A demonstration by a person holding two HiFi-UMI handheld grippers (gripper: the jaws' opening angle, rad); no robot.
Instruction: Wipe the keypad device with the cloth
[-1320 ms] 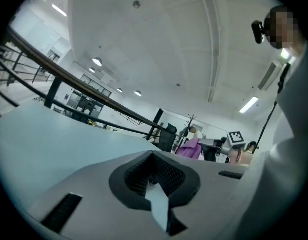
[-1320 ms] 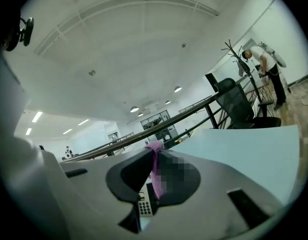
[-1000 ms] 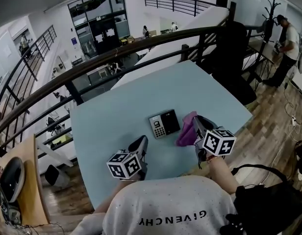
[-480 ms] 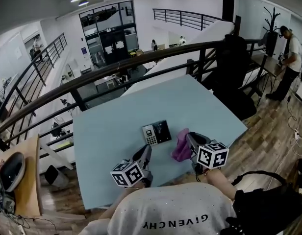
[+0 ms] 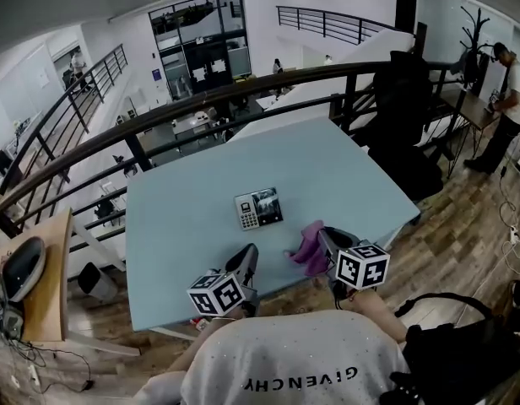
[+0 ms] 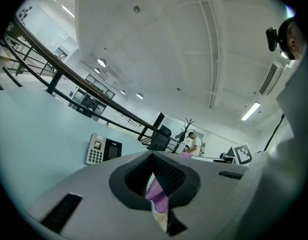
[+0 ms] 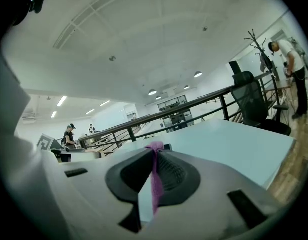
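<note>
The keypad device (image 5: 258, 208) lies flat near the middle of the light-blue table (image 5: 184, 209), dark screen to the right of its keys. A pink cloth (image 5: 307, 247) hangs down and to its right, and my right gripper (image 5: 325, 236) is shut on it. In the right gripper view a thin strip of the cloth (image 7: 155, 176) runs up between the closed jaws of that gripper (image 7: 155, 169). My left gripper (image 5: 245, 262) hovers near the table's front edge below the device, jaws together. In the left gripper view the device (image 6: 102, 149) stands ahead to the left, and a pink sliver shows at the seam of the left gripper (image 6: 155, 184).
A dark railing (image 5: 243, 87) runs behind the table, with a drop to a lower floor beyond. A black office chair (image 5: 403, 83) stands at the table's far right corner. A person (image 5: 506, 99) stands far right on the wooden floor. A side desk (image 5: 40, 285) is at the left.
The right gripper has drawn back with the cloth, from just beside the device toward the table's near edge. The head view has tilted. The left gripper stays low near the front edge.
</note>
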